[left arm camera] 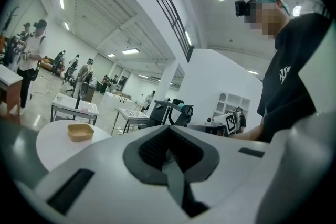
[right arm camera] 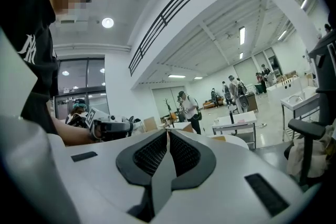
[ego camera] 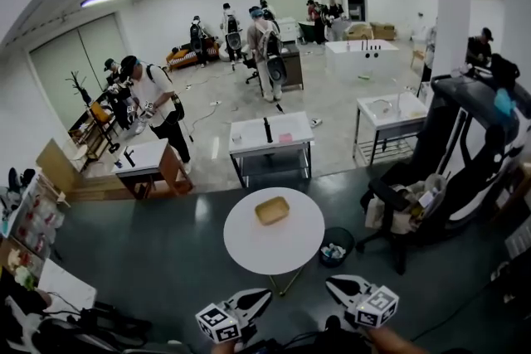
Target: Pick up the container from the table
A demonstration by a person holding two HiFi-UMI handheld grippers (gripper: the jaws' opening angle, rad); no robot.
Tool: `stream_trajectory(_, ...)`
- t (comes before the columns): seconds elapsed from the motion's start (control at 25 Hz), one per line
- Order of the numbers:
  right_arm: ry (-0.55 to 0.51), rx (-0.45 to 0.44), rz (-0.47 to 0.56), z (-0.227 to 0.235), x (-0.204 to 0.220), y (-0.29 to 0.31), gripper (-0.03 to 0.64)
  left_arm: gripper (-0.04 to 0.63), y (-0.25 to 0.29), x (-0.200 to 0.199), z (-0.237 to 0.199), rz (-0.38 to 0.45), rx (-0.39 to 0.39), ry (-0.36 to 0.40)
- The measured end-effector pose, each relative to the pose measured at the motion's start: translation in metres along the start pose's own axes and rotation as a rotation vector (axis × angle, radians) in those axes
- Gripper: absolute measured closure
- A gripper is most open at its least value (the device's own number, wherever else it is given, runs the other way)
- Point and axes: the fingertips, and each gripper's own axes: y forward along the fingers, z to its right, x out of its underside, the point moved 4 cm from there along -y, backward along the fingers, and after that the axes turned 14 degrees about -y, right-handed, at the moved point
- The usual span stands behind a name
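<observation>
**Head view.** A shallow tan plastic-looking container (ego camera: 272,210) with rounded corners is seen lying on a round white table (ego camera: 241,251), a little toward 11 o'clock of the tabletop's centre. It appears empty, and nothing else is on the table. Its longer side runs roughly across the picture, tilted slightly from 8 to 2 o'clock. The left gripper (ego camera: 261,296) and the right gripper (ego camera: 333,284) are held near the table's 6 o'clock edge, well apart from the container, with both pairs of jaws brought together and nothing held. The container lies at about 12 o'clock from the left gripper and at about 11 o'clock from the right gripper. The left gripper is judged marginally nearer, so a reach straight ahead would suit it.

**Left gripper view.** The left gripper (left arm camera: 168,150) is shown with its jaws pressed shut on nothing. The container (left arm camera: 80,132) is seen at 9 o'clock of them, upright on the table (left arm camera: 44,147), its rim level and its inside pale.

**Right gripper view.** The right gripper (right arm camera: 168,155) is likewise shown closed and empty. Only a tan sliver of the container (right arm camera: 219,138) is visible above the gripper's body, at about 2 o'clock of the jaws. The jaws are judged to need opening before any pick.
</observation>
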Motion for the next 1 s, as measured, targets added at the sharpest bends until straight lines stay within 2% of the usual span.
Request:
stream_trajectory(0.16,0.007,-0.054,0.004,0.036,-0.015,-0.003,0.572,0.592,0.031,-0.017,0.002,0.024,-0.025,0.001)
stream_trajectory(0.4,0.022,-0.142,0.008,0.080,-0.009,-0.008,0.572,0.592,0.069,-0.032,0.004,0.046,-0.114,-0.011)
stream_trajectory(0.68,0.060,-0.145,0.008,0.100,-0.001,-0.001,0.572,0.592,0.074,-0.032,-0.004,0.026,-0.158,-0.044)
stream_trajectory(0.84,0.102,-0.130,-0.022,0.112,0.006,0.008,0.572,0.592,0.078,-0.039,-0.020,0.018,-0.178,-0.061)
stream_trajectory(1.0,0.090,-0.142,-0.049,0.127,0.014,0.026,0.572,0.592,0.087,-0.042,-0.046,0.031,-0.176,-0.085)
